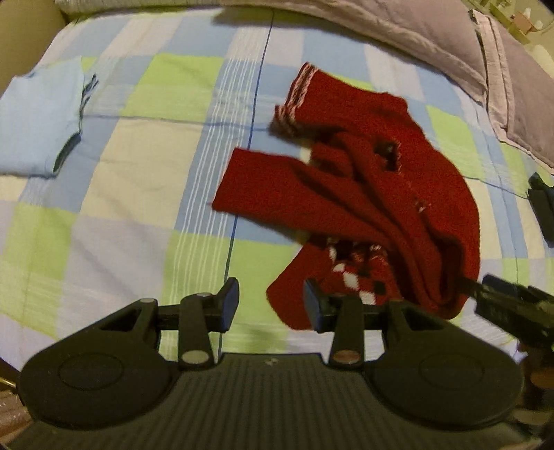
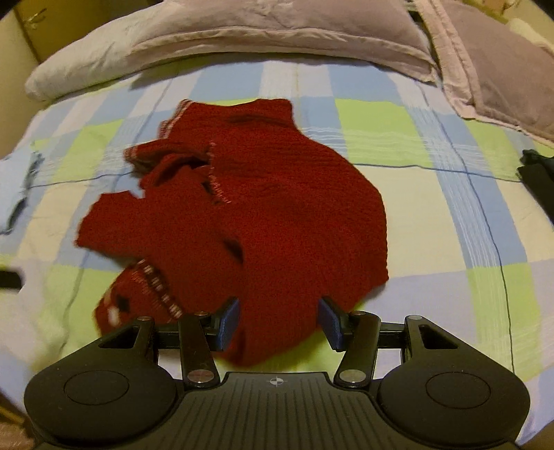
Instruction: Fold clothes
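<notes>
A crumpled red knitted sweater (image 2: 263, 194) with white and black patterned trim lies on the checked bedspread (image 2: 432, 207); it also shows in the left wrist view (image 1: 363, 194). My right gripper (image 2: 278, 323) is open, its blue pads on either side of the sweater's near edge, which lies between them. In the left wrist view the right gripper's tip (image 1: 484, 289) touches the sweater's near right fold. My left gripper (image 1: 271, 303) is open over the sweater's near left corner, holding nothing.
A folded light blue garment (image 1: 38, 117) lies at the left. Lilac pillows (image 2: 277, 31) line the head of the bed. A dark garment (image 2: 538, 176) lies at the right edge. A wall or headboard (image 1: 24, 31) is at the far left.
</notes>
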The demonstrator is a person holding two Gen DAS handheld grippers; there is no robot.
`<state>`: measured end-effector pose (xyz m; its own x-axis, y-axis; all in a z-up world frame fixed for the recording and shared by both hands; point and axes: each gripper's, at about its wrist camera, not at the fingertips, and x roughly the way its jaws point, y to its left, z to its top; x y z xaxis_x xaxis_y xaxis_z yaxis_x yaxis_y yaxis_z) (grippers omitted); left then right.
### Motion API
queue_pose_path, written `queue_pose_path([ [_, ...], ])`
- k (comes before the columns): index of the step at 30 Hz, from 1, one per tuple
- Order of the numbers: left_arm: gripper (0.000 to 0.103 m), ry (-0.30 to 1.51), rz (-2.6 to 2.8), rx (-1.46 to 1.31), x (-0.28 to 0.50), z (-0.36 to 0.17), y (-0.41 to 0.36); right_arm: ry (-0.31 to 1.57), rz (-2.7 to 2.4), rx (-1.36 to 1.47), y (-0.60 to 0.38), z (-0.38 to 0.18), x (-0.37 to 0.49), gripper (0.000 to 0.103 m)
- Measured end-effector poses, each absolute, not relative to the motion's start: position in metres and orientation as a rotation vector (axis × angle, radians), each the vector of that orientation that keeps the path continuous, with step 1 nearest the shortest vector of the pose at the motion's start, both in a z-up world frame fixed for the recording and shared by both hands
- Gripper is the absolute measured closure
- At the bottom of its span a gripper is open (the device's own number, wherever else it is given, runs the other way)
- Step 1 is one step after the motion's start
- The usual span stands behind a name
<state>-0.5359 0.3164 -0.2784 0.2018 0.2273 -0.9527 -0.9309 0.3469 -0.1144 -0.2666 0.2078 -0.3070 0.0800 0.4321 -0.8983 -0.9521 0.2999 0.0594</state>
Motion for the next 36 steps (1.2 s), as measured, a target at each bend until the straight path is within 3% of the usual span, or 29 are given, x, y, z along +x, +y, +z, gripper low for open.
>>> queue_pose_path([
  [2,0.067,1.052,0.967,-0.859,-0.539,-0.284,0.314,0.988,1.143,-0.655,0.211,-0.318,-0.266,0.053],
  [3,0.067,1.054,0.976,-0.859,-0.538,-0.284,0.313,0.982,1.146,-0.657,0.213,-0.322,-0.265,0.081],
  [4,0.067,1.050,0.988,-0.860,-0.538,-0.284,0.312,0.980,1.153,-0.660,0.212,-0.324,-0.263,0.096],
  [10,0.068,1.036,1.044,-0.864,-0.526,-0.279,0.307,0.783,1.123,-0.611,0.185,-0.286,-0.219,0.098],
  [16,0.068,1.021,1.050,-0.839,-0.492,-0.268,0.303,0.526,0.902,-0.565,0.154,-0.231,-0.093,0.099],
  [19,0.068,1.018,1.028,-0.835,-0.468,-0.269,0.302,0.605,0.774,-0.609,0.145,-0.247,-0.008,0.098],
  [23,0.068,1.039,0.986,-0.797,-0.427,-0.273,0.306,0.970,0.621,-0.488,0.115,-0.286,0.078,0.079],
  [24,0.068,1.041,0.975,-0.787,-0.417,-0.274,0.307,1.012,0.624,-0.415,0.105,-0.288,0.082,0.059],
  [26,0.067,1.050,0.955,-0.779,-0.400,-0.278,0.310,1.124,0.633,-0.279,0.089,-0.299,0.082,0.031],
  [31,0.067,1.076,0.913,-0.773,-0.366,-0.288,0.317,1.410,0.609,0.036,0.065,-0.349,0.061,0.031],
  [36,0.067,1.102,0.887,-0.726,-0.348,-0.292,0.328,1.415,0.594,0.148,0.072,-0.366,0.050,0.031],
])
